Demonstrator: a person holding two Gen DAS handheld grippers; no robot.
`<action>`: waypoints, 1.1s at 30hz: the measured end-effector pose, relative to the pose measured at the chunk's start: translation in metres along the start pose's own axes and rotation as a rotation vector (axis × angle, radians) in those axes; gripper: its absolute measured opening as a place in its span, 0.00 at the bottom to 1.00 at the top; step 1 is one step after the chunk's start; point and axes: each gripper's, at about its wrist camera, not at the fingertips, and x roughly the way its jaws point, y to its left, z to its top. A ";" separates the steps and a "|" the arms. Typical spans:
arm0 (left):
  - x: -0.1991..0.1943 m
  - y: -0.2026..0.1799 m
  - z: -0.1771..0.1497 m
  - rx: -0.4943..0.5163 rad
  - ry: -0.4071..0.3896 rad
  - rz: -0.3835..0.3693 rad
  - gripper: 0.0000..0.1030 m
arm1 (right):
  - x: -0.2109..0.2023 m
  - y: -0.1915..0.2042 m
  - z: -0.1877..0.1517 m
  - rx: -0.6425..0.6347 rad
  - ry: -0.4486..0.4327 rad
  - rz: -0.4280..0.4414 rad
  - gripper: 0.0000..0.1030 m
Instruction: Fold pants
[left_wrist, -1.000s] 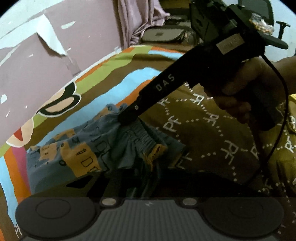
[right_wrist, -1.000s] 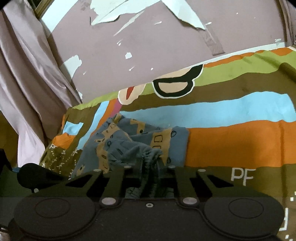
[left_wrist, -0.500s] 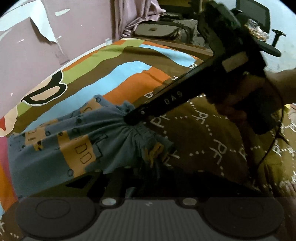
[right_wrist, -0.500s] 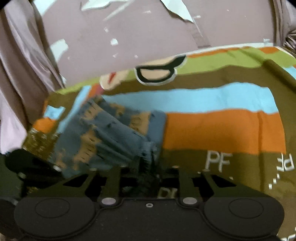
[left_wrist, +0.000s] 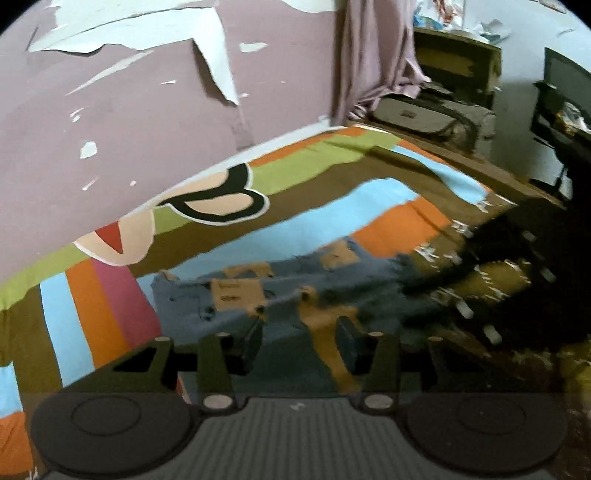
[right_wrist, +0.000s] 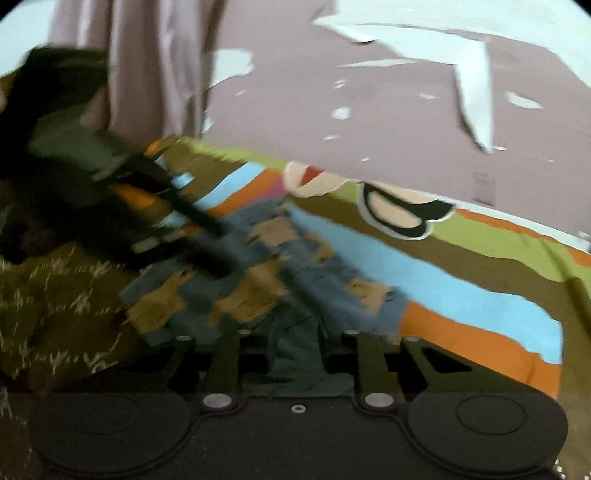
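Note:
The pants (left_wrist: 280, 295) are blue-grey shorts with tan patches, spread flat on the striped bedsheet (left_wrist: 332, 218). My left gripper (left_wrist: 297, 341) is open just above the near edge of the pants, nothing between its fingers. The right gripper shows blurred as a dark shape at the right of the left wrist view (left_wrist: 480, 273). In the right wrist view the pants (right_wrist: 295, 266) lie ahead; my right gripper (right_wrist: 295, 354) is open with the cloth lying loose under the gap. The left gripper is the dark blurred bar at the left (right_wrist: 177, 210).
A purple wall with peeling paint (left_wrist: 147, 110) runs along the bed's far side. A curtain (left_wrist: 373, 55), a bag (left_wrist: 428, 114) and dark furniture (left_wrist: 561, 110) stand beyond the bed's far right end.
Both grippers have let go of the waistband and opened. The pants now lie flat and spread out. Both grippers have pulled back and swung apart; the views are motion-blurred.

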 end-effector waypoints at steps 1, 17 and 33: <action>0.007 0.002 -0.001 -0.001 0.012 0.007 0.48 | 0.004 0.002 -0.004 -0.014 0.033 -0.009 0.23; -0.019 -0.012 -0.035 0.070 0.086 -0.069 0.77 | -0.027 -0.006 -0.006 -0.050 -0.077 -0.029 0.31; -0.012 -0.019 -0.069 0.171 0.177 -0.091 0.85 | 0.019 -0.084 0.007 0.370 -0.028 0.022 0.38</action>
